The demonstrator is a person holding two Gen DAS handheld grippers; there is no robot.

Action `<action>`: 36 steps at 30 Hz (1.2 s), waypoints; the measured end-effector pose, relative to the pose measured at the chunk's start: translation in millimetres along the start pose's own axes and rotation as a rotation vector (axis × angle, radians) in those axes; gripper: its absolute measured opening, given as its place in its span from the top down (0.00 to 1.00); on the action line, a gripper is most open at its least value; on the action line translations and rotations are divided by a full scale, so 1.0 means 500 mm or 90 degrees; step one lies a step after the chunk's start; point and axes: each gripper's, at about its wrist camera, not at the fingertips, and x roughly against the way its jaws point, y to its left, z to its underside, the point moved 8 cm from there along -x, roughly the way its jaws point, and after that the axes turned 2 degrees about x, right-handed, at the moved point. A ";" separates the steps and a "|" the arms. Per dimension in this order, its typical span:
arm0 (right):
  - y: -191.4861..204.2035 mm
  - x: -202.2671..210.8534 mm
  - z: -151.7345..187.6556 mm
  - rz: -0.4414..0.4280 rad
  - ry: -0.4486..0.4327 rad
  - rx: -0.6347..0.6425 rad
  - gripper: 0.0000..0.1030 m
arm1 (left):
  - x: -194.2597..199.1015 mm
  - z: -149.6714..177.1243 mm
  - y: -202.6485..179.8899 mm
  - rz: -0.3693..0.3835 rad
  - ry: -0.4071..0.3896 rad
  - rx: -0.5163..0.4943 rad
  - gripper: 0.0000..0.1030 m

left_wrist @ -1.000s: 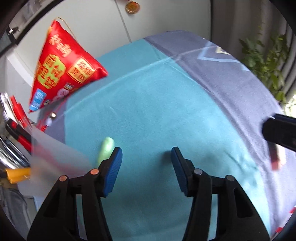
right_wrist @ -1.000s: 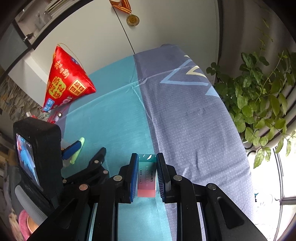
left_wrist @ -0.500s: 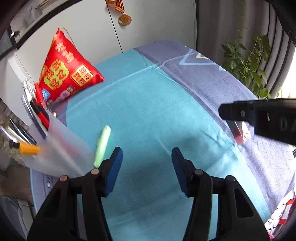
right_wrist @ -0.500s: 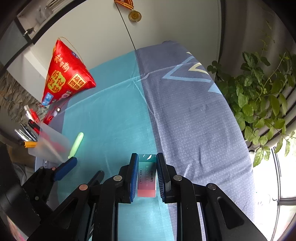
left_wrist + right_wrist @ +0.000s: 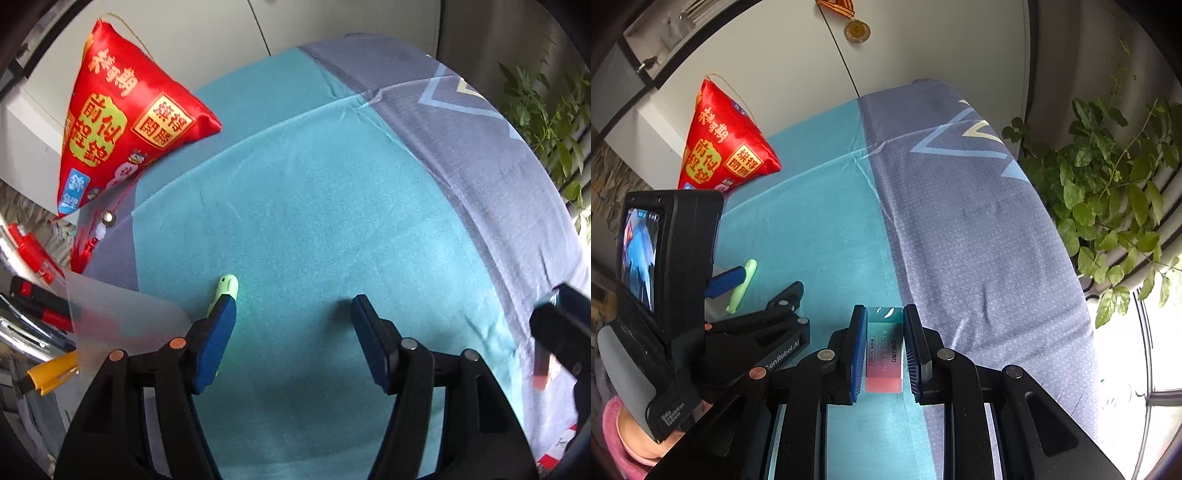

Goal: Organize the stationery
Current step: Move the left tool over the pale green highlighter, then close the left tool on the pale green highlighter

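Note:
My right gripper [image 5: 884,317] is shut on a teal-to-pink eraser [image 5: 884,350] and holds it over the teal cloth. In the left wrist view it shows as a blurred dark shape [image 5: 561,332] at the right edge. My left gripper [image 5: 291,306] is open and empty, low over the teal cloth. A light green pen [image 5: 226,290] lies on the cloth, its near end hidden behind the left finger; it also shows in the right wrist view [image 5: 742,280]. A frosted pen holder [image 5: 110,321] with several pens stands at the far left.
A red triangular pouch [image 5: 125,122] with a tassel lies at the back left of the table. The table is covered by teal and grey-blue cloth [image 5: 979,236]. A leafy plant [image 5: 1108,192] hangs past the right edge. A white cabinet stands behind.
My left gripper has dropped and moved back toward the green pen, so the pen's near end is again behind its left finger. My right gripper still holds the eraser and has hardly moved.

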 end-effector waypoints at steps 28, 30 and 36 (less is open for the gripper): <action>-0.021 0.005 -0.002 -0.016 -0.004 -0.017 0.80 | -0.065 -0.091 0.040 -0.068 0.151 0.033 0.35; -0.024 0.009 -0.002 -0.020 -0.007 -0.020 0.80 | -0.073 -0.092 0.045 -0.081 0.187 0.020 0.37; -0.030 0.015 -0.002 -0.044 -0.015 -0.025 0.80 | -0.092 -0.091 0.067 -0.068 0.258 -0.006 0.42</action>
